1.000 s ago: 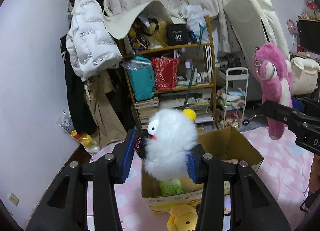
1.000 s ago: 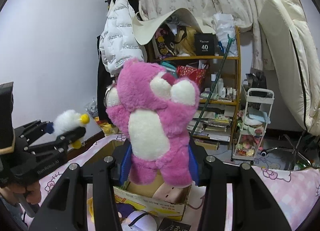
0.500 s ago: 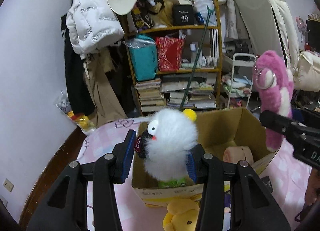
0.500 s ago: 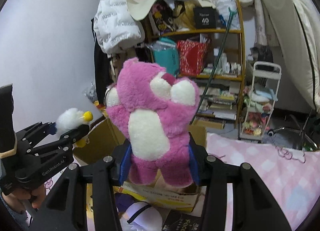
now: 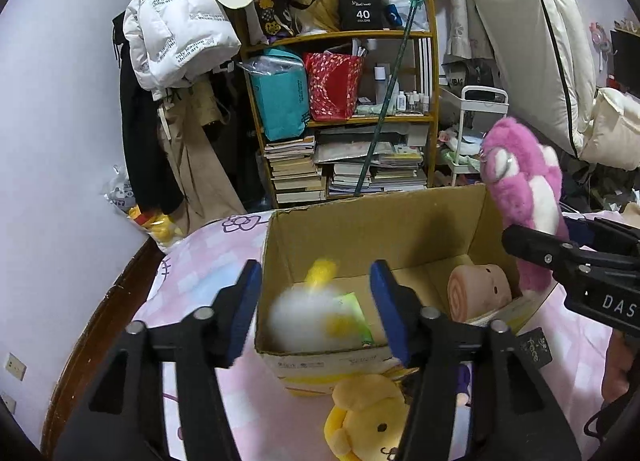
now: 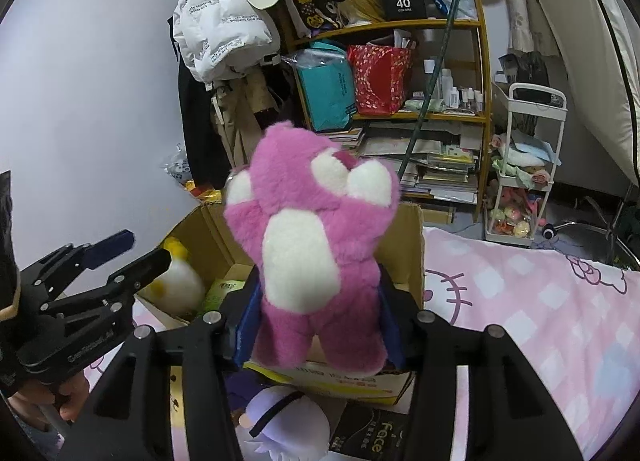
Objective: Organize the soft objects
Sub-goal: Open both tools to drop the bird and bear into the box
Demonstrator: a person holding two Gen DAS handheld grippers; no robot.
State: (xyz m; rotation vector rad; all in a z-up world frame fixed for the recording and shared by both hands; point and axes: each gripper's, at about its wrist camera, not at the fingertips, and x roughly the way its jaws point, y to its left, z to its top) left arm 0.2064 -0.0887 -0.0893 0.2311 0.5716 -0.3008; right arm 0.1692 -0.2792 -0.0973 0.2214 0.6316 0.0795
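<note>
An open cardboard box (image 5: 360, 229) sits on the pink bed. My left gripper (image 5: 316, 313) is open above the box's near left corner. A fluffy white toy with yellow parts (image 5: 308, 317) is blurred, falling into the box; it also shows in the right wrist view (image 6: 176, 281). My right gripper (image 6: 316, 321) is shut on a pink plush bear (image 6: 316, 229), held upright over the box's near edge; the bear also shows in the left wrist view (image 5: 524, 197). A pink roll-shaped plush (image 5: 478, 289) and a green packet (image 5: 356, 313) lie inside the box.
A yellow plush (image 5: 368, 417) lies on the bed in front of the box. A white-and-purple plush (image 6: 280, 421) and a black packet (image 6: 368, 441) lie below the box. A cluttered wooden shelf (image 5: 344, 113), hanging coats (image 5: 176, 41) and a white trolley (image 6: 524, 165) stand behind.
My left gripper opened and let go of the white fluffy toy, which is dropping into the box. Both grippers moved closer over the box; the right still holds the pink bear.
</note>
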